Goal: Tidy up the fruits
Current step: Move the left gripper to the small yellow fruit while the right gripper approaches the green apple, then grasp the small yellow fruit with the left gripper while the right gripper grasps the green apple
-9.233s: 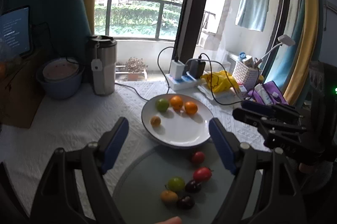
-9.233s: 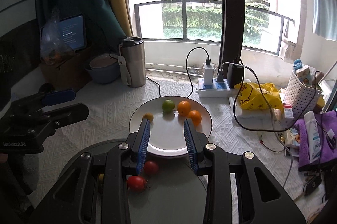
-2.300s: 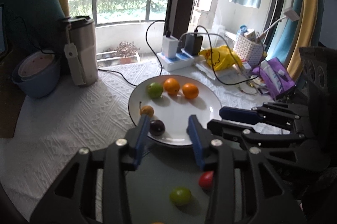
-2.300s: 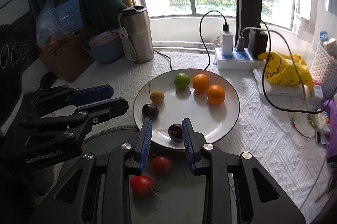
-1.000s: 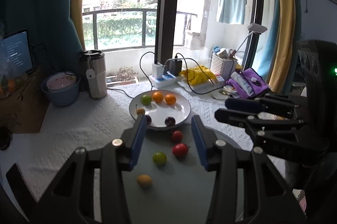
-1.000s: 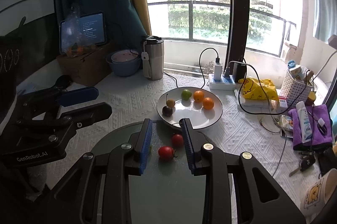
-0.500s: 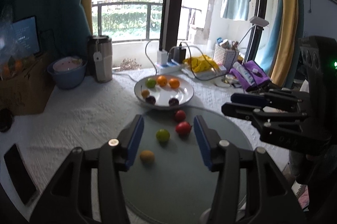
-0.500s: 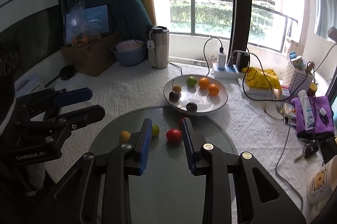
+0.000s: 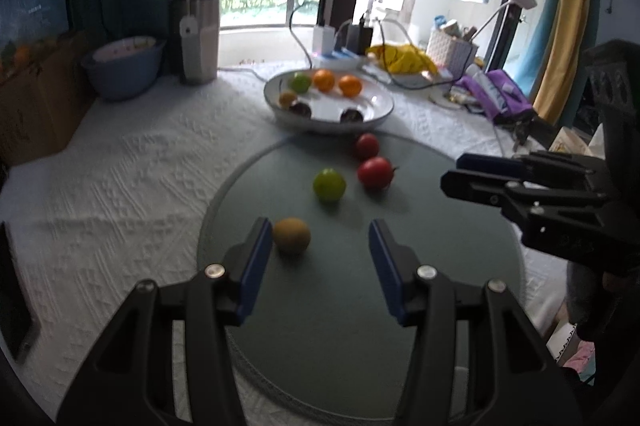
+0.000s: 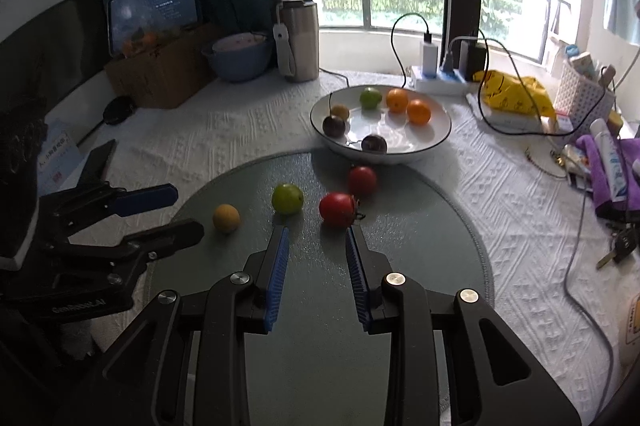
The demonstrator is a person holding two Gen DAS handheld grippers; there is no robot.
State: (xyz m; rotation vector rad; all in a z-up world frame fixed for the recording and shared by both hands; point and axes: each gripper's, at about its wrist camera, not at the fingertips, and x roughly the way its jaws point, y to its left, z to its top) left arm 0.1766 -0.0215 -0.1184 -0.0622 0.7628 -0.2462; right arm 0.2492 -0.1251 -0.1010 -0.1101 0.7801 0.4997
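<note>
On the round glass mat [image 9: 360,306] lie a yellow fruit [image 9: 291,234], a green fruit [image 9: 329,184] and two red tomatoes [image 9: 375,171] [image 9: 367,145]. The white plate [image 9: 376,105] behind holds a green fruit, two oranges, a small yellow fruit and two dark plums. My left gripper [image 9: 320,230] is open and empty, low over the mat, the yellow fruit just inside its left finger. My right gripper [image 10: 316,230] is open and empty, just short of the larger red tomato [image 10: 337,208] and green fruit [image 10: 287,198].
A steel tumbler [image 9: 199,37], a blue bowl [image 9: 124,65] and a cardboard box [image 10: 160,73] stand at the back left. A power strip with cables [image 10: 440,77], a yellow bag [image 10: 512,85], a white basket [image 10: 584,97] and purple items [image 10: 608,165] crowd the right. A phone [image 10: 96,157] lies left.
Both grippers have dropped lower and closer to the mat. The left one has opened wider near the yellow fruit. The right one now faces the red tomato and green fruit.
</note>
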